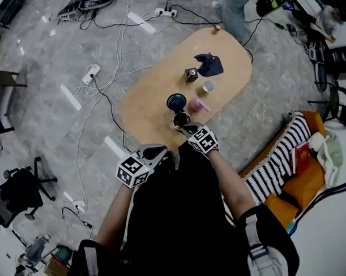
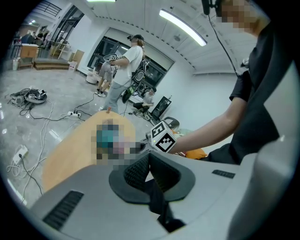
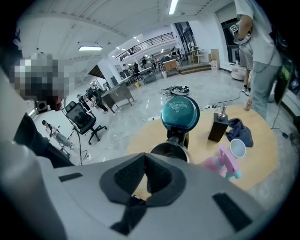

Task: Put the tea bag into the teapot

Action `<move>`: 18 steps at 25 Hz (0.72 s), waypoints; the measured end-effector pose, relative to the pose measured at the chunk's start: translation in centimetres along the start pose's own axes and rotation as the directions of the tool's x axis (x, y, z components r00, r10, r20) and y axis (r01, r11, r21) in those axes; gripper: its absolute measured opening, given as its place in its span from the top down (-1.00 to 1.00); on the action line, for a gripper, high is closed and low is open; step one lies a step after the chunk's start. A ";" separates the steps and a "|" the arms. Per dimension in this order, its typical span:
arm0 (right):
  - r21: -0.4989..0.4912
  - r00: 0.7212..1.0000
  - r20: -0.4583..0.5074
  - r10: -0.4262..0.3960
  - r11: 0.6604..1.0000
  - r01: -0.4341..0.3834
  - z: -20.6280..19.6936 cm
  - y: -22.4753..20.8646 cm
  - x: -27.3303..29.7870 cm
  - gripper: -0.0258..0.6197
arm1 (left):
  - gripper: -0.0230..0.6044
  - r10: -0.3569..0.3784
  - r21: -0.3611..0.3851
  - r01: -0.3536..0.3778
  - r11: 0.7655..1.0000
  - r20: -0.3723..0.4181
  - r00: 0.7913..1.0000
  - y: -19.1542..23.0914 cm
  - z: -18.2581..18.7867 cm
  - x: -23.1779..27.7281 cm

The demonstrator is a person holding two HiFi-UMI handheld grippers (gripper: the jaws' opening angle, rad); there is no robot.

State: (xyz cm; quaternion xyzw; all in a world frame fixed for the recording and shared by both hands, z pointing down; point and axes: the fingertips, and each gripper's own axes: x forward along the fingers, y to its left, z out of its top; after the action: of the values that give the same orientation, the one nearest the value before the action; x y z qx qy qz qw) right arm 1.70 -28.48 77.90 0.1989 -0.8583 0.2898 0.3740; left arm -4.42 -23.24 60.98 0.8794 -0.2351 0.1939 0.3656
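The teapot stands near the front edge of the oval wooden table, its round teal lid tipped up and open. In the right gripper view the teapot's open mouth lies just beyond the jaws, with the lid behind it. My right gripper hovers at the pot's near rim, jaws shut, and I see nothing between them. Off the table's near left edge, my left gripper is also shut with nothing visible in it. I cannot pick out a tea bag anywhere.
A pink spray bottle lies right of the teapot. Behind it are a white cup, a dark box and a blue cloth. Cables cross the floor. An office chair stands at left, a striped cushion at right.
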 end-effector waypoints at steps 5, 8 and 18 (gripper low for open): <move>-0.036 1.000 -0.006 0.013 0.999 -0.013 0.0 2.2 -1.4 0.90 | 0.89 -0.040 0.024 0.041 0.999 -0.025 0.999 0.5 -0.3 1.6; -0.033 0.999 0.031 0.009 0.999 -0.008 0.6 3.5 -2.8 0.90 | 0.89 -0.060 0.039 0.062 0.997 -0.049 0.997 0.8 -0.7 2.4; -0.058 0.991 0.125 -0.050 0.997 0.057 2.9 5.8 -8.2 0.90 | 0.89 -0.120 0.035 0.126 0.991 -0.131 0.984 2.4 -2.6 5.0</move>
State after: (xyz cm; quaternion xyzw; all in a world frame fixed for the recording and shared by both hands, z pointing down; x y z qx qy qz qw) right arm 2.18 -25.01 68.11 0.2277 -0.8826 0.2401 0.3340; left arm -2.10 -24.24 66.61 0.8856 -0.1522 0.2321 0.3723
